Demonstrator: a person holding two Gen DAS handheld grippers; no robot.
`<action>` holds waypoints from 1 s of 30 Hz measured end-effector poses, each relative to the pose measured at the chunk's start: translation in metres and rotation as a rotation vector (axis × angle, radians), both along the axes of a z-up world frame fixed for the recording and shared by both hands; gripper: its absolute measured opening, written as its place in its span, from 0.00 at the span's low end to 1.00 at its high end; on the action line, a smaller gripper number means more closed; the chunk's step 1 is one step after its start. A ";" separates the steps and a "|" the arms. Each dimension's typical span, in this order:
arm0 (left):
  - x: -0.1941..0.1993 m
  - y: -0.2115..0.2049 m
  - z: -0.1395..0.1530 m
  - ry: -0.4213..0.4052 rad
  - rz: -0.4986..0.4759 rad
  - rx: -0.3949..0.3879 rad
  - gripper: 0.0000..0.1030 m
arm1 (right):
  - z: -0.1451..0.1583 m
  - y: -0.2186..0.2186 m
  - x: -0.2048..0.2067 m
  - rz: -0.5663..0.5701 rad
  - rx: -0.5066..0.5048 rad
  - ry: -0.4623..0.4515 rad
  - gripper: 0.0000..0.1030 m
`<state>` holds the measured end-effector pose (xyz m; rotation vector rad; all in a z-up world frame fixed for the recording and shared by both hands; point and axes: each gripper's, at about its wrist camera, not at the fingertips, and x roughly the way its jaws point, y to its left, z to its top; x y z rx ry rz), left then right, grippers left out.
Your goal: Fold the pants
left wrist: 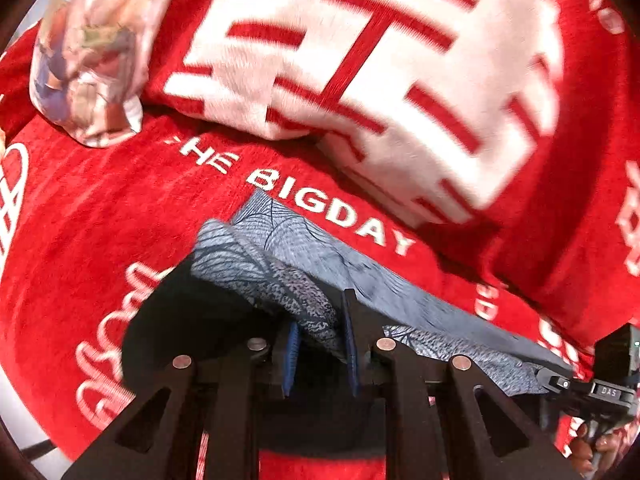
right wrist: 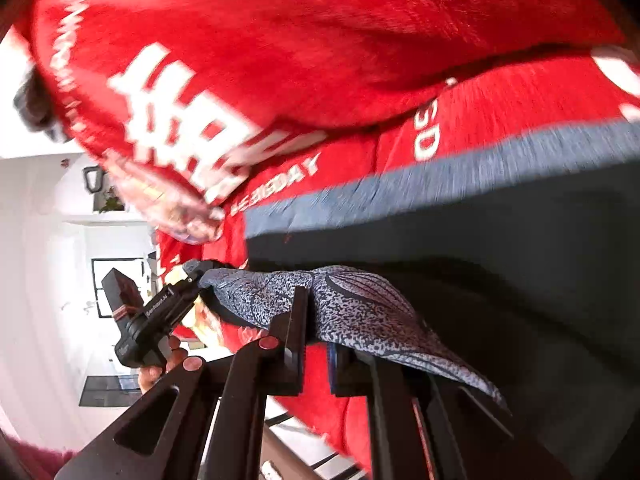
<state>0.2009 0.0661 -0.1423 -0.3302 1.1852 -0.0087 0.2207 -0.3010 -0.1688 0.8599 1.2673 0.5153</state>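
- The pants (left wrist: 320, 256) are blue-grey with a leaf print and a dark inner side; one edge is held up above the red blanket (left wrist: 100, 216), stretched between the two tools, with the rest trailing out of clear view.
- The left gripper (left wrist: 322, 344) is clamped on a bunched corner of the cloth.
- The right gripper (right wrist: 316, 344) is pinched on the other corner, fabric draping over its pads.
- Judging by the drape, the cloth is thin, light and limp: it will sag wherever unsupported, so corners or seams are the best holds, kept taut.
- Behind lies a folded red-and-white blanket (left wrist: 360, 64) and a pale patterned pillow (left wrist: 88, 52).
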 end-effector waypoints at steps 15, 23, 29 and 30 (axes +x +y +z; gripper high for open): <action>-0.003 0.000 0.009 0.041 -0.098 0.191 0.70 | -0.010 0.025 0.023 0.056 -0.193 -0.056 0.43; 0.013 -0.059 -0.044 0.071 -0.109 0.374 0.79 | -0.048 0.037 0.047 0.107 -0.348 -0.008 0.32; 0.001 -0.069 -0.011 0.098 -0.169 0.377 0.79 | -0.019 -0.021 0.017 -0.055 -0.227 -0.016 0.40; -0.009 -0.079 -0.004 0.092 -0.216 0.386 0.79 | -0.014 -0.034 0.004 -0.073 -0.216 -0.014 0.45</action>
